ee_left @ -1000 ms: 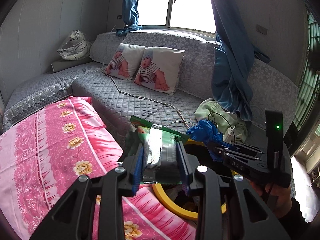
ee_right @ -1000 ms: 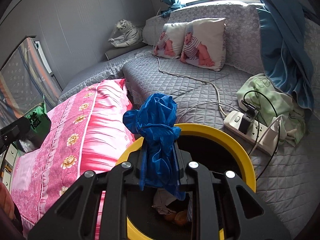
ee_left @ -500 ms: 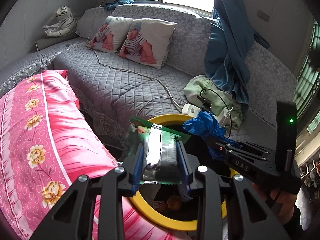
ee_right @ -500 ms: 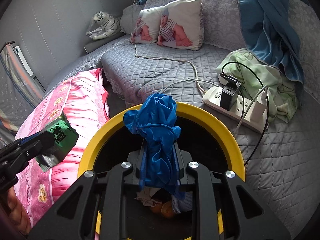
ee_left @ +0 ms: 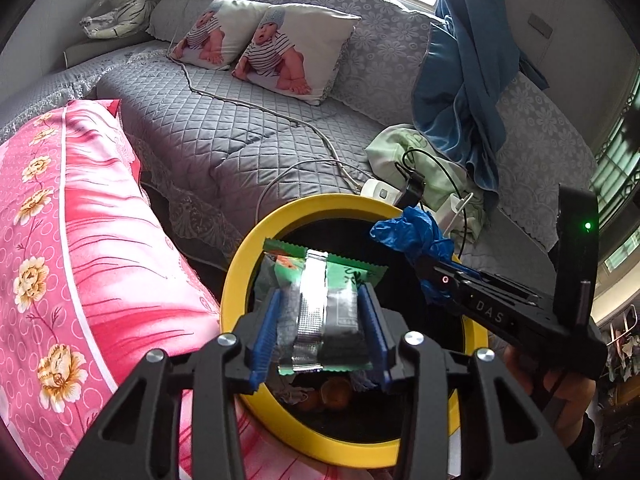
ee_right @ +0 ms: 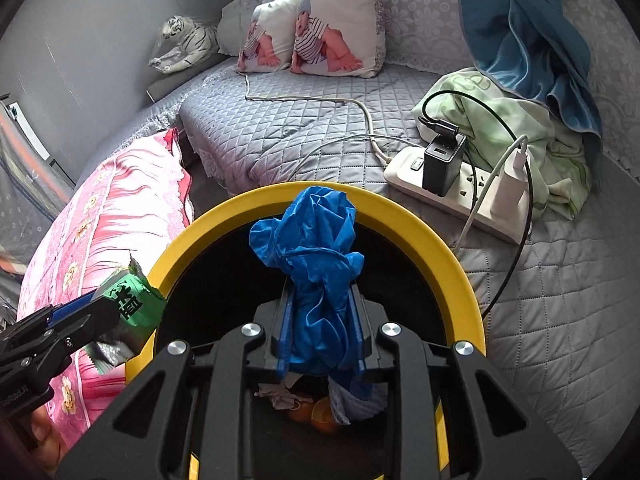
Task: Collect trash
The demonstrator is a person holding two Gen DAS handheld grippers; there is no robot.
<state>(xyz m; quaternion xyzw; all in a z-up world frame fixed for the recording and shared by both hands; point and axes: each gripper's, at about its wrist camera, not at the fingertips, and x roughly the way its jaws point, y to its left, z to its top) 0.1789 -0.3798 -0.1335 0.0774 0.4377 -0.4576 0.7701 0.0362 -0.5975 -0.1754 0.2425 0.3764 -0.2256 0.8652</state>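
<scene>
A round bin with a yellow rim point(ee_left: 240, 280) point(ee_right: 400, 216) and a black inside lies below both grippers. My left gripper point(ee_left: 320, 292) holds a green and silver snack wrapper point(ee_left: 320, 320) over the bin's left half. Its jaws are opening, and the wrapper still sits between the blue pads, touching both. In the right wrist view that wrapper point(ee_right: 132, 304) hangs above the rim at the left. My right gripper point(ee_right: 320, 292) pinches a crumpled blue glove point(ee_right: 312, 240) over the bin's middle while its jaws open slightly. The glove point(ee_left: 408, 232) also shows in the left wrist view.
Orange peel point(ee_right: 320, 420) and tissue lie at the bin's bottom. A pink flowered quilt point(ee_left: 80, 240) borders the bin on the left. Behind it, on the grey quilted sofa point(ee_right: 300, 140), lie a white power strip point(ee_right: 472, 200) with chargers and a green cloth point(ee_right: 520, 120).
Both grippers have come down and forward over the bin, which now fills more of each view. The left jaws have spread a little around the wrapper. The glove stays pinched.
</scene>
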